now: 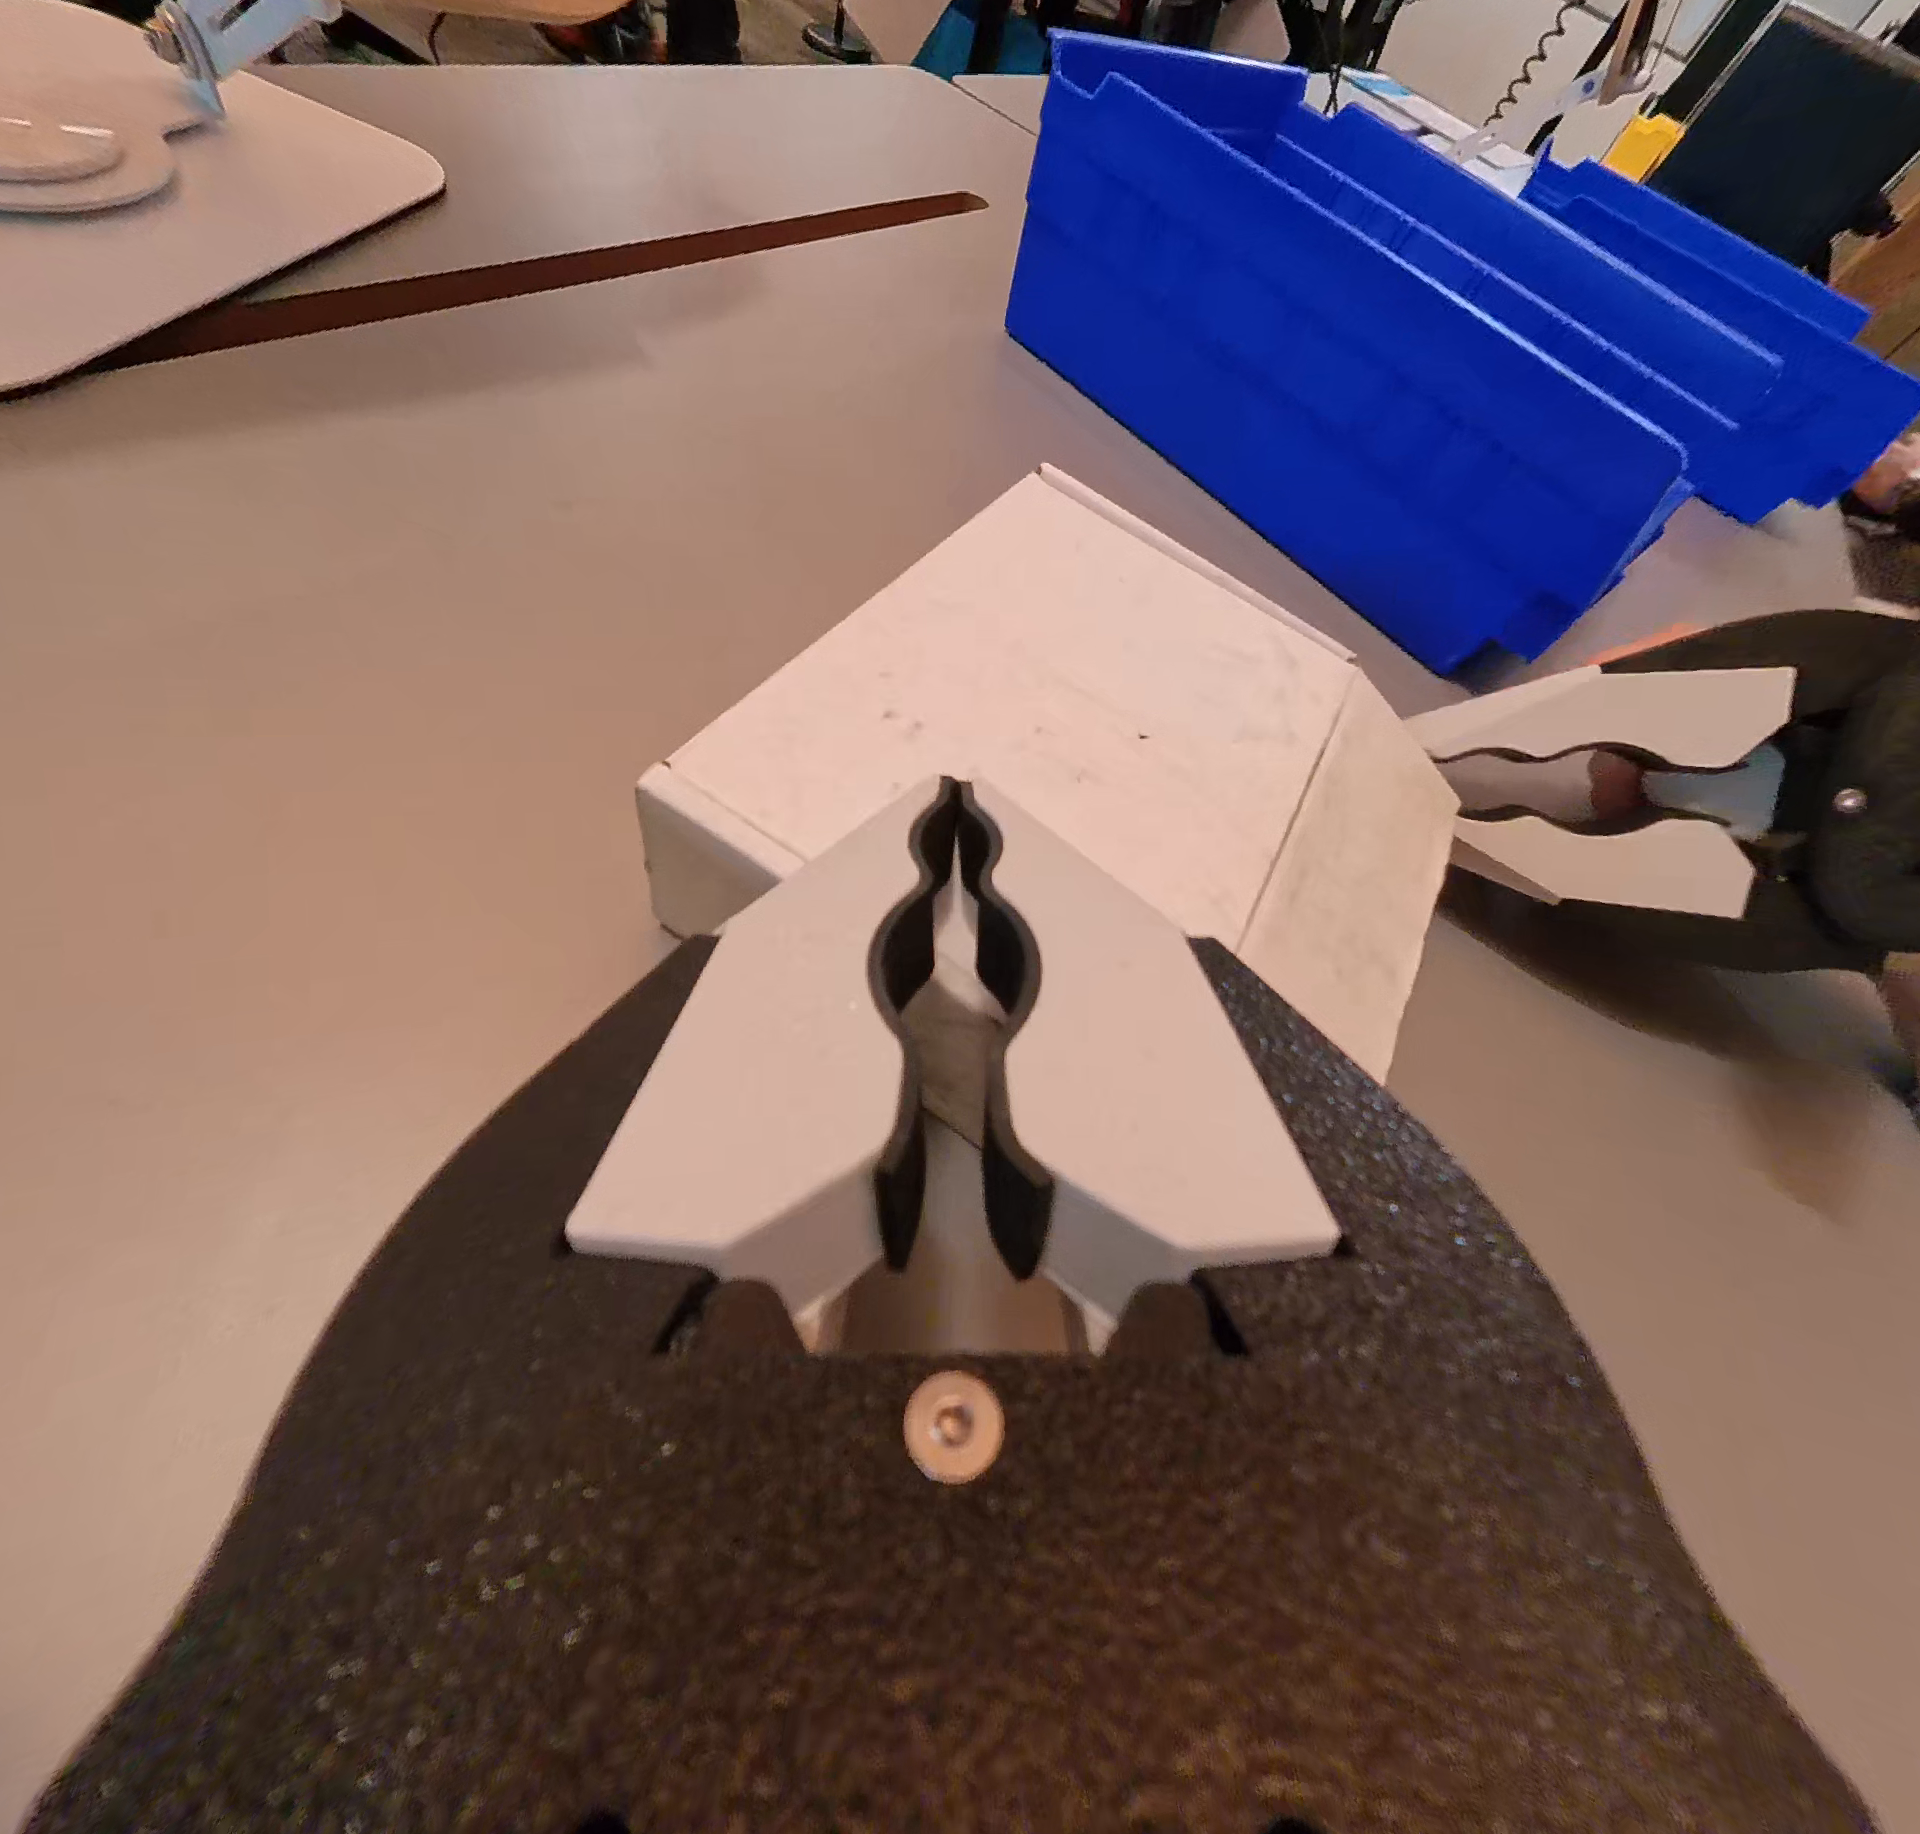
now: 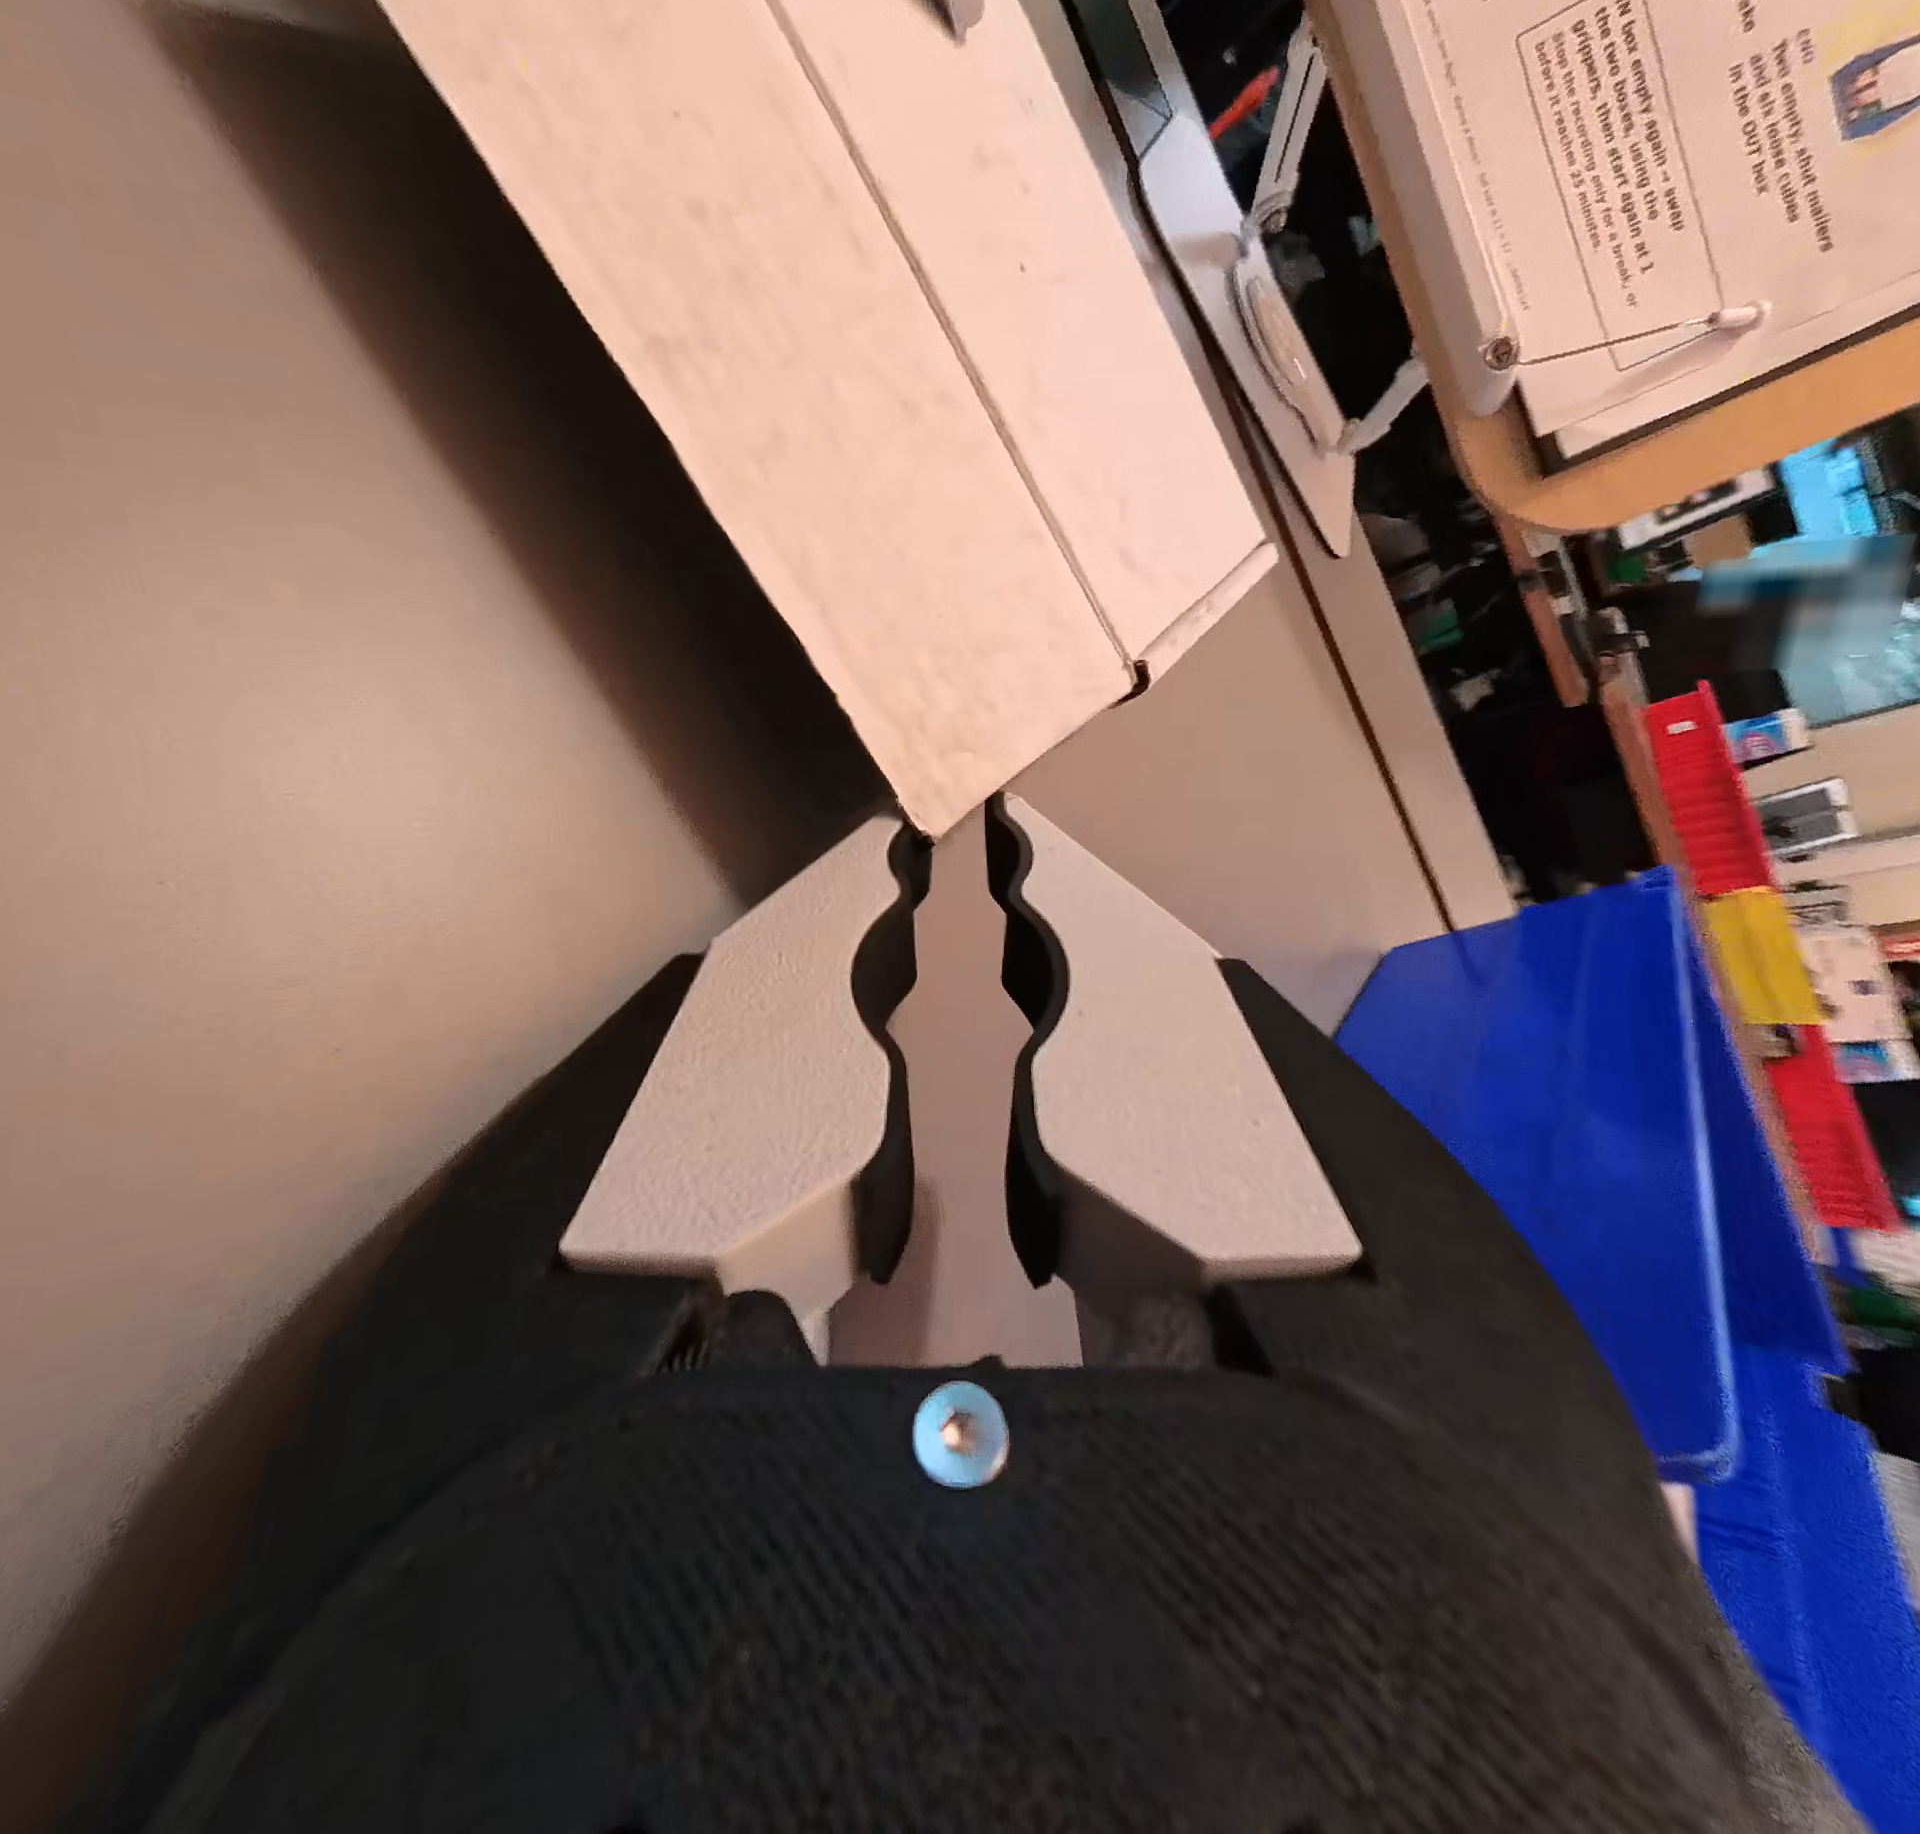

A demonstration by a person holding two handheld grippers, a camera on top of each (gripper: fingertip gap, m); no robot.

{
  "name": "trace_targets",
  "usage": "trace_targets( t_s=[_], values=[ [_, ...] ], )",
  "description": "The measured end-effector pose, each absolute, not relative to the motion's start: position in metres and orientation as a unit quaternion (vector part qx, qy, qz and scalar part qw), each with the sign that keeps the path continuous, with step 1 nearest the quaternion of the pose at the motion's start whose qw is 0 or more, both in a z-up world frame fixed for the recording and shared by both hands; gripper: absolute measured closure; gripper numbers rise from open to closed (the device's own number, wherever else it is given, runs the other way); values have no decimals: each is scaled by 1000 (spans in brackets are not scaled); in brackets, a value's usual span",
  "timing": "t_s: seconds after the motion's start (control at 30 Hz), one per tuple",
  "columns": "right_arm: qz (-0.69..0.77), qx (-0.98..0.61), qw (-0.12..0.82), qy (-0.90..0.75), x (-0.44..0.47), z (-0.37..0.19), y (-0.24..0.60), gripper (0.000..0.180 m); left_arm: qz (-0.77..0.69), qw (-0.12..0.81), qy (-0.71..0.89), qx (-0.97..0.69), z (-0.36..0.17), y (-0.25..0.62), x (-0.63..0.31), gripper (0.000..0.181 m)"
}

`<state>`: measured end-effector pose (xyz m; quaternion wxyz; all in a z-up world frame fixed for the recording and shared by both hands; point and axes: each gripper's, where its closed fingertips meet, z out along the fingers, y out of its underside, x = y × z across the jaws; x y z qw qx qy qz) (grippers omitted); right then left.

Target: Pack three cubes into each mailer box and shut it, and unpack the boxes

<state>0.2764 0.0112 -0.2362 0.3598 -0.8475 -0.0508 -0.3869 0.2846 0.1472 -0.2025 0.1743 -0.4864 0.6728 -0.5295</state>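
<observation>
mid-frame the white mailer box [image 1: 997, 704] sits shut; left gripper [image 1: 954, 797] closed and empty, right gripper [image 2: 951, 828] barely parted at its corner, holding nothing; contents unseen.

Beyond your work you see a grey table [image 1: 312, 745] cut by a dark slot [image 1: 623, 257], blue bins [image 1: 1351, 361] along its far right, a pale stand base [image 1: 156, 195] at far left, and a printed sheet [image 2: 1662, 153] on a board.
</observation>
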Motion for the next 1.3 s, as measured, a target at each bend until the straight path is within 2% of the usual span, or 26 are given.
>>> trace_targets(
  t_s=[0.13,0.57,0.83,0.9,0.97,1.03,1.13,1.23,1.3],
  values=[
    [-337,-850,402,-40,271,-237,13,171,-545,157,662,-490,-202,147,284,181],
    [-305,-848,427,-75,259,-235,16,171,-540,162,675,-476,-203,148,283,181],
    [-380,-839,373,-116,269,-241,16,168,-549,157,671,-472,-203,149,284,181],
    [-407,-829,359,-133,271,-240,15,163,-545,163,675,-469,-203,149,284,181],
    [-416,-825,358,-138,269,-236,11,148,-546,164,674,-470,-203,149,284,181],
    [-389,-824,392,-124,262,-226,7,134,-548,164,670,-472,-202,149,284,181],
    [-307,-806,499,-91,242,-199,6,130,-546,169,670,-474,-202,148,284,181],
    [-297,-742,601,-17,248,-157,5,161,-534,183,679,-469,-202,148,284,181],
    [-304,-729,614,16,256,-152,6,166,-531,191,680,-468,-202,148,284,181]
  ],
)
